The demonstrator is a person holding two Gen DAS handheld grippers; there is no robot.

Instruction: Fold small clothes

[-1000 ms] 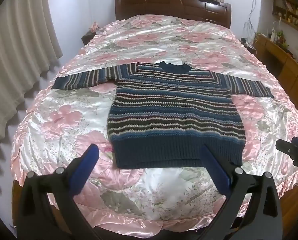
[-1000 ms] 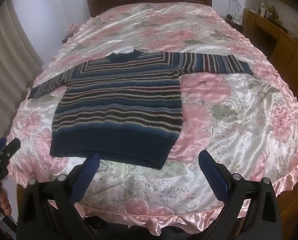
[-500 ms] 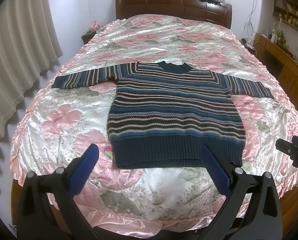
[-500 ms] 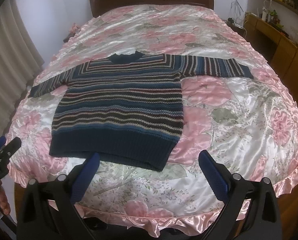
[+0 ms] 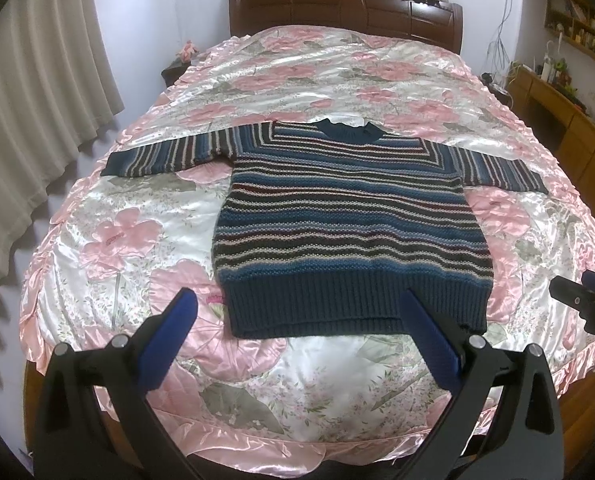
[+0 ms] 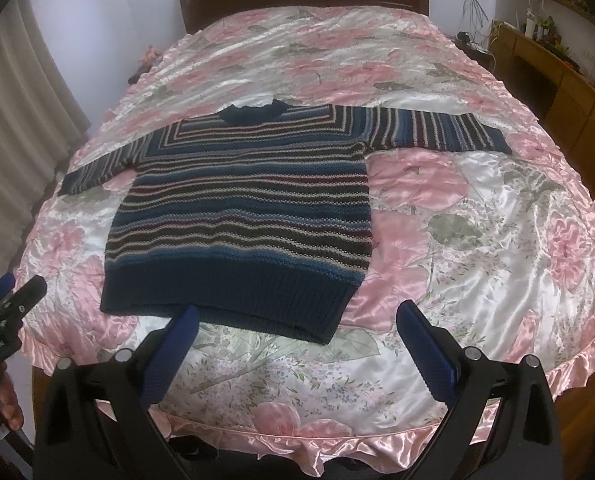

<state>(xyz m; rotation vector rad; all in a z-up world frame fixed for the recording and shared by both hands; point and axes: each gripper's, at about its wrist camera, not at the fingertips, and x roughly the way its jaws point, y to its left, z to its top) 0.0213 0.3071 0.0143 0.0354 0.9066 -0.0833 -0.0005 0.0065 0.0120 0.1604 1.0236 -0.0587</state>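
One small knitted sweater (image 5: 349, 232) with blue, dark and cream stripes and a dark blue ribbed hem is seen spread flat, front up, on the near half of a bed covered by a shiny pink floral satin bedspread (image 5: 129, 216). Both sleeves are laid straight out to the sides, the collar is pointed toward the dark wooden headboard (image 5: 345, 8), and the hem is placed nearest the cameras.

Left gripper (image 5: 297, 334), black frame with blue padded fingers (image 5: 169, 336), is held wide open above the foot of the bed, nothing gripped; the sweater hem is framed between the fingers but no touching is seen. In the right wrist view the same sweater (image 6: 241, 216) is seen offset to the left on the bedspread (image 6: 477, 240). Right gripper (image 6: 293, 336) is likewise held wide open and empty, its left finger (image 6: 169, 356) lined up just in front of the hem, the other over bare bedspread.

Each gripper is glimpsed at the edge of the other's view: the right one at the right border of the left wrist view, the left one at the left border of the right wrist view, with fingertips of a hand (image 6: 7, 404) seen below it.

Beige curtains (image 5: 29, 128) are hung at the left; a wooden shelf unit (image 5: 569, 80) with small items is seen at the right wall.
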